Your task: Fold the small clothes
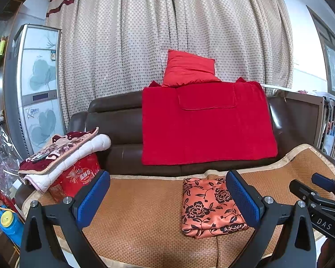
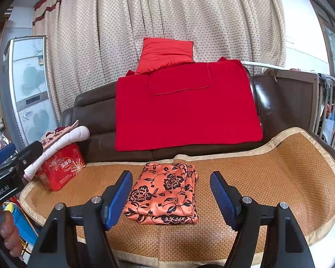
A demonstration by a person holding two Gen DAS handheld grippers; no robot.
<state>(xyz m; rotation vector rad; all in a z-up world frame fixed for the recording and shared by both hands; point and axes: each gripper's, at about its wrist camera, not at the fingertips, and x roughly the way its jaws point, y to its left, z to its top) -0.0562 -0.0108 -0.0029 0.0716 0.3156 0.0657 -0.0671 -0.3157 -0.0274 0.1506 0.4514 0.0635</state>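
Orange satin printed with black flowers, the small garment (image 2: pixel 165 194) lies folded into a compact rectangle on the woven mat (image 2: pixel 268 178) that covers the sofa seat. Its layered edges show along the near side and the right side. From the right wrist view the right gripper (image 2: pixel 170 192) hangs above the mat with its blue-padded fingers spread wide, one to each side of the garment and clear of the cloth. From the left wrist view the left gripper (image 1: pixel 167 198) is likewise spread, holding nothing; the garment (image 1: pixel 210 207) sits toward its right finger, whose pad overlaps the cloth's edge in the picture, though whether it touches is hard to judge from this angle.

Behind the mat, a red blanket (image 2: pixel 185 109) drapes over the back of the dark brown leather sofa (image 2: pixel 96 116), and a red cushion (image 2: pixel 165 53) rests on top against the dotted beige curtain (image 2: pixel 167 11). At the left end of the seat a red box (image 2: pixel 60 169) stands on the mat's corner, with a quilted white pad and a floral blanket stacked on top (image 1: pixel 64 154). A tall cabinet with a floral glass front (image 1: pixel 38 84) stands to the left of the sofa.
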